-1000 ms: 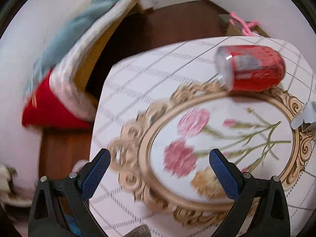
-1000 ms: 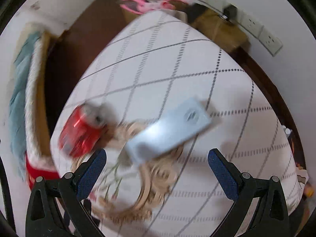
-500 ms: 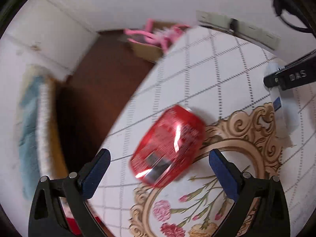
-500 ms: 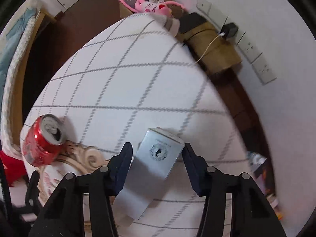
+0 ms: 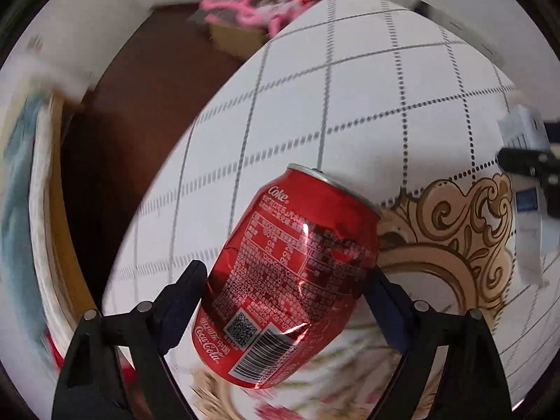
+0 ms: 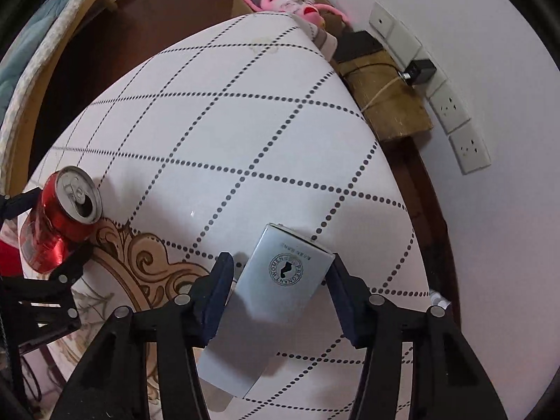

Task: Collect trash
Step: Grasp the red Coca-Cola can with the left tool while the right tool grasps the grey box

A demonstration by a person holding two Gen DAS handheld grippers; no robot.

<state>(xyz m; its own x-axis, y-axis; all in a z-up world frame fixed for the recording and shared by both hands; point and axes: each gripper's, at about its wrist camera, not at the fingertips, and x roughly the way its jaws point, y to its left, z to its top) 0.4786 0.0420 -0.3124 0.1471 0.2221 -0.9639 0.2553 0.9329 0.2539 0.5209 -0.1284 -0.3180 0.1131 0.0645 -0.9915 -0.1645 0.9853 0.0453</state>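
Both pickups are under way. The left tongs (image 5: 283, 290) are closing around the dented red can (image 5: 290, 280) lying on the tabletop (image 6: 245, 122), pads just at its sides. The right tongs (image 6: 280, 287) bracket the pale box (image 6: 280, 280), jaws opening slightly, right pad touching. Next: firm both grips, then lift toward twelve o'clock.

glossy dented red metal can (image 5: 287, 280), matt pale card box (image 6: 280, 280), smooth printed tablecloth (image 6: 245, 133), wood floor (image 5: 140, 112)
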